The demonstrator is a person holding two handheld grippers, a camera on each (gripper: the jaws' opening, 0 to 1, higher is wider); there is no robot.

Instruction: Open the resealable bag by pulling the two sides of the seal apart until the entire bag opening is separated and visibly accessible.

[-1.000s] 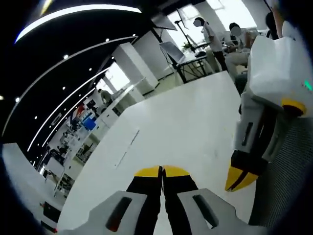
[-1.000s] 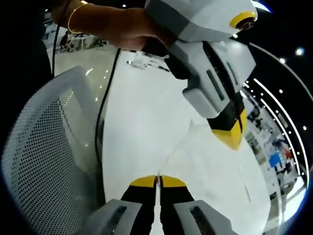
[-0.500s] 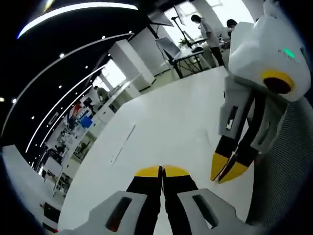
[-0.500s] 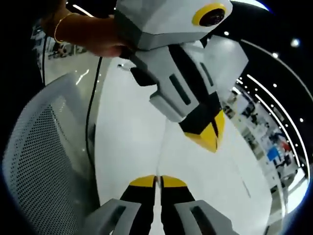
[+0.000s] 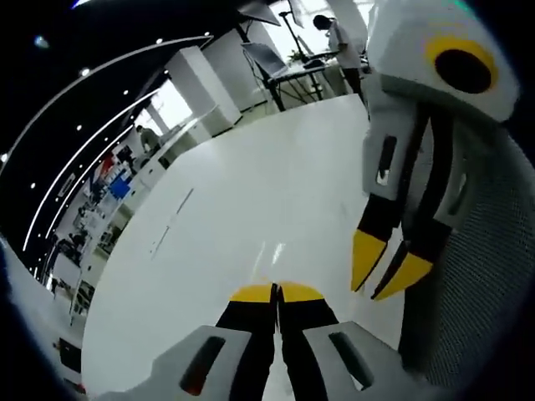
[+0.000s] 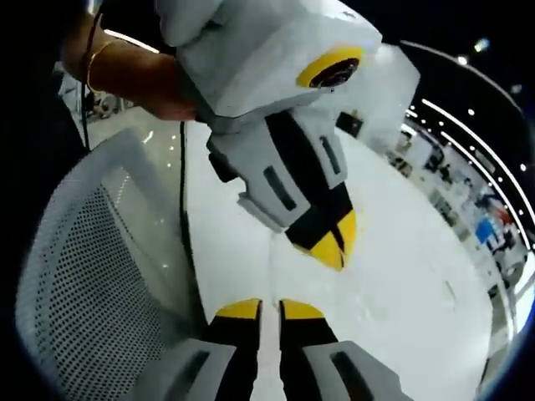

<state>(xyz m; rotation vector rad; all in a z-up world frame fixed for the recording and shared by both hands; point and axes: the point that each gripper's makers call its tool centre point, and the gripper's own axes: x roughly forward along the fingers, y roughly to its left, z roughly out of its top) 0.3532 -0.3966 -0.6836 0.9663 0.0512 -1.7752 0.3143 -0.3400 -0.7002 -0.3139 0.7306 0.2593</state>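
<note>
My left gripper (image 5: 276, 292) is shut, its yellow tips pressed together just above the white table (image 5: 251, 192). It enters the right gripper view from above as the left gripper (image 6: 332, 248), tips together. My right gripper (image 6: 269, 309) has a narrow gap between its jaws. In the left gripper view the right gripper (image 5: 386, 269) hangs close by on the right, tips slightly apart. A faint thin edge (image 6: 272, 255), possibly the clear bag's film, runs up from between my right jaws. I cannot tell whether either gripper holds film.
A grey mesh chair back (image 6: 92, 276) stands beside the table, with a black cable (image 6: 185, 209) hanging along it. A person's hand (image 6: 142, 75) holds the left gripper. A thin faint strip (image 5: 171, 221) lies farther out on the table. People (image 5: 338, 38) stand at distant desks.
Both views have tilted down toward the table. The two grippers have come closer together. My right jaws, closed before, now show a small gap.
</note>
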